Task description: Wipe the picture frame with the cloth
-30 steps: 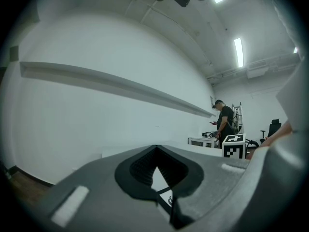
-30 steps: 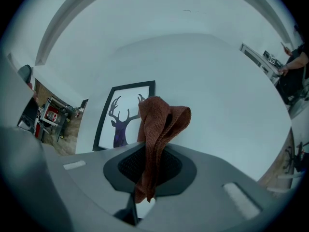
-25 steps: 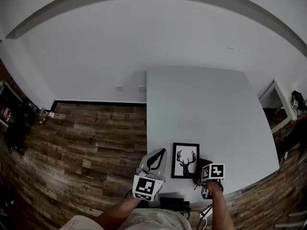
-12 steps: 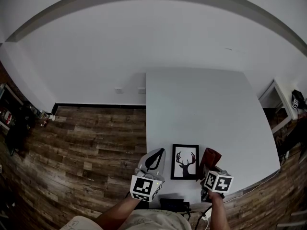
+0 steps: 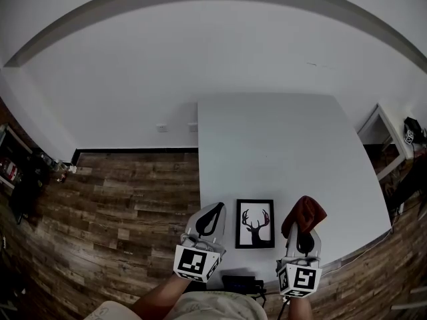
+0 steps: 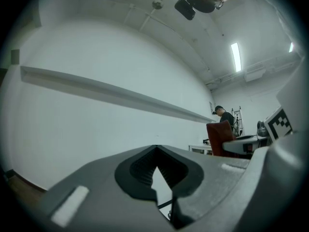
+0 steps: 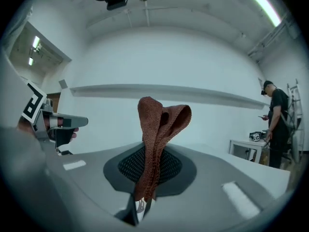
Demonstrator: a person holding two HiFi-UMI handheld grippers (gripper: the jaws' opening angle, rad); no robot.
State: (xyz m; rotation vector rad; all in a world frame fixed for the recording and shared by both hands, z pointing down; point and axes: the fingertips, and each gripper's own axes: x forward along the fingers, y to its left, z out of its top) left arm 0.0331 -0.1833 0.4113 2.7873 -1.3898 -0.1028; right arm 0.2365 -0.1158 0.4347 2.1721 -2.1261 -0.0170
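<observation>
The right tongs (image 5: 299, 231) are clamped on the brown cloth (image 5: 306, 212), which is held off the desk (image 5: 280, 145) just right of the flat-lying picture frame (image 5: 254, 223). The left tongs (image 5: 217, 212) are closed and empty, just left of the frame.

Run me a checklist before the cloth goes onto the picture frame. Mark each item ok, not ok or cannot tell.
1. Cloth clamped in the right gripper: ok. The jaws are shut on it and its folded end sticks out past them.
2. Picture frame flat on the table: ok. It lies between the two grippers.
3. Frame face free of other things: ok.
4. Cloth in contact with the frame: not ok. It is held to the frame's right, apart from it.
5. Left gripper off the frame: ok. It is shut, empty, and to the frame's left.
6. Frame fixed against sliding: cannot tell.
</observation>
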